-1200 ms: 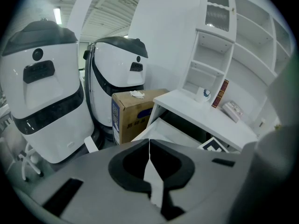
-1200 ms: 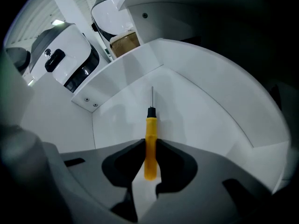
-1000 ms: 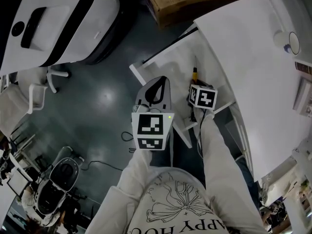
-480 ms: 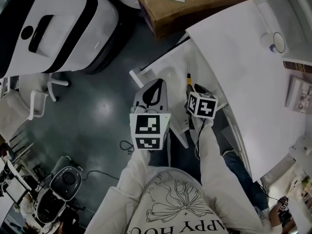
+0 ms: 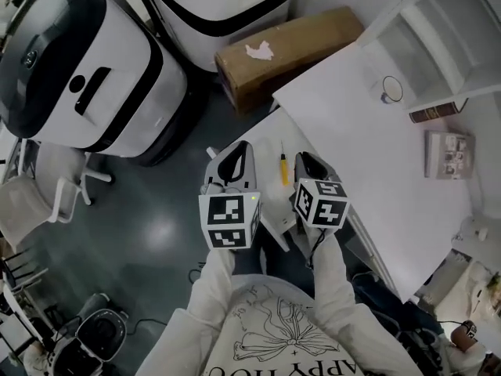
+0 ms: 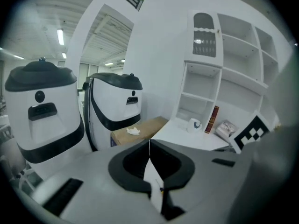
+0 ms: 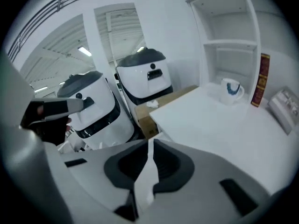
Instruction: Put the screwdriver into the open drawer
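Note:
The screwdriver [image 5: 283, 167], thin with a yellow handle, lies on the floor of the open white drawer [image 5: 266, 141] under the desk edge. Both grippers hang above the drawer, on either side of the screwdriver and apart from it. My left gripper [image 5: 244, 144] is to its left; in its own view the left gripper [image 6: 149, 141] is shut and holds nothing. A sliver of the screwdriver [image 6: 161, 188] shows through the slit. My right gripper [image 5: 300, 156] is to its right. Its jaws are closing, and in its own view the right gripper [image 7: 149, 141] has its tips together with nothing between them.
The white desk [image 5: 368, 155] carries a mug [image 5: 389, 90], a book [image 5: 437, 113] and a small pack [image 5: 448, 153]. A cardboard box [image 5: 286, 53] and two white-and-black machines [image 5: 86, 77] [image 5: 219, 6] stand on the dark floor beyond the drawer. A white chair [image 5: 47, 194] is at the left.
Both grippers have lifted up away from the drawer. The right one has come off the screwdriver, which stays lying in the drawer. The head camera has swung further out.

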`<state>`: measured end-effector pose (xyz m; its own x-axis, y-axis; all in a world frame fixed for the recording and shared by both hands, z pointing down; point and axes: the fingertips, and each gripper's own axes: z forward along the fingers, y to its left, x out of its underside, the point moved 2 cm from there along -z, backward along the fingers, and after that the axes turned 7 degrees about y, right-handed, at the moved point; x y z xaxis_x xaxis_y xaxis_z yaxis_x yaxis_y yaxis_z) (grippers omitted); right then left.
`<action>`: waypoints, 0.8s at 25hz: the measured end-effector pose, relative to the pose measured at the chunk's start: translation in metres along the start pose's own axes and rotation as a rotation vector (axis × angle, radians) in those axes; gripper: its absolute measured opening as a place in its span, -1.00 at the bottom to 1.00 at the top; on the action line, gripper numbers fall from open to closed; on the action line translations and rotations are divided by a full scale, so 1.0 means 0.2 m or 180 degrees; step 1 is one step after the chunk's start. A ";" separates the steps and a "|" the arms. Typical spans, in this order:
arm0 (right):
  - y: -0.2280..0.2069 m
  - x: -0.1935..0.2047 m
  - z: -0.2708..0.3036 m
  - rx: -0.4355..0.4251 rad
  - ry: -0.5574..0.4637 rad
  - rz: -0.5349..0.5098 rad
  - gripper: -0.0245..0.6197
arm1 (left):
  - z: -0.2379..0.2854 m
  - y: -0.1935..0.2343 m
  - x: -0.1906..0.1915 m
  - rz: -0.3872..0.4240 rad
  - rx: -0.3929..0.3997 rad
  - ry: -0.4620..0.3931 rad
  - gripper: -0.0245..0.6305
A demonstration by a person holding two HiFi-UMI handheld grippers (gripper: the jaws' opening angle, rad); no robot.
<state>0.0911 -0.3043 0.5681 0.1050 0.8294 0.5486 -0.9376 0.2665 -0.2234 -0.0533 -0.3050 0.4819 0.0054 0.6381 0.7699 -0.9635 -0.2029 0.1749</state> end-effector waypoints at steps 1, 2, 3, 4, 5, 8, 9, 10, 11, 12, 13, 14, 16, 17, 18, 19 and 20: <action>0.01 -0.05 -0.07 0.0009 -0.0111 -0.0011 -0.82 | -0.03 -0.02 -0.04 0.0022 0.0007 -0.0058 -0.91; 0.02 -0.09 -0.13 0.0020 -0.0223 -0.0017 -0.83 | -0.07 -0.04 -0.08 0.0045 0.0014 -0.0114 -0.91; 0.03 -0.14 -0.19 0.0033 -0.0334 -0.0021 -0.84 | -0.10 -0.06 -0.12 0.0064 0.0023 -0.0173 -0.91; 0.04 -0.18 -0.25 0.0047 -0.0440 -0.0026 -0.85 | -0.13 -0.07 -0.15 0.0078 0.0032 -0.0235 -0.91; 0.05 -0.22 -0.31 0.0059 -0.0541 -0.0033 -0.85 | -0.16 -0.09 -0.19 0.0088 0.0042 -0.0302 -0.91; 0.07 -0.34 -0.46 0.0088 -0.0834 -0.0059 -0.86 | -0.25 -0.11 -0.31 0.0130 0.0067 -0.0521 -0.91; 0.07 -0.36 -0.50 0.0096 -0.0911 -0.0065 -0.86 | -0.27 -0.12 -0.35 0.0146 0.0071 -0.0576 -0.91; 0.08 -0.38 -0.55 0.0104 -0.0976 -0.0068 -0.86 | -0.30 -0.14 -0.37 0.0161 0.0071 -0.0621 -0.91; 0.08 -0.40 -0.60 0.0113 -0.1034 -0.0067 -0.86 | -0.33 -0.15 -0.40 0.0172 0.0072 -0.0663 -0.91; 0.09 -0.41 -0.64 0.0125 -0.1089 -0.0067 -0.86 | -0.37 -0.16 -0.42 0.0182 0.0075 -0.0705 -0.91; 0.09 -0.42 -0.68 0.0140 -0.1142 -0.0069 -0.87 | -0.39 -0.17 -0.44 0.0191 0.0080 -0.0746 -0.91; 0.09 -0.43 -0.73 0.0155 -0.1193 -0.0074 -0.87 | -0.42 -0.18 -0.46 0.0202 0.0085 -0.0784 -0.91; 0.10 -0.45 -0.80 0.0173 -0.1285 -0.0095 -0.87 | -0.47 -0.21 -0.48 0.0230 0.0090 -0.0849 -0.91; 0.10 -0.46 -0.83 0.0174 -0.1328 -0.0107 -0.87 | -0.49 -0.22 -0.50 0.0245 0.0091 -0.0879 -0.91; 0.10 -0.47 -0.86 0.0172 -0.1372 -0.0118 -0.87 | -0.51 -0.23 -0.51 0.0260 0.0093 -0.0907 -0.91; 0.10 -0.48 -0.89 0.0169 -0.1418 -0.0128 -0.87 | -0.53 -0.24 -0.52 0.0277 0.0093 -0.0938 -0.91; 0.10 -0.50 -0.92 0.0167 -0.1467 -0.0140 -0.87 | -0.55 -0.26 -0.54 0.0293 0.0091 -0.0973 -0.91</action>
<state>0.1231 -0.2909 0.3610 -0.0022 0.5101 0.8601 -0.9523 0.2614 -0.1575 -0.0340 -0.2821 0.3220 0.0030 0.3643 0.9313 -0.9557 -0.2730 0.1099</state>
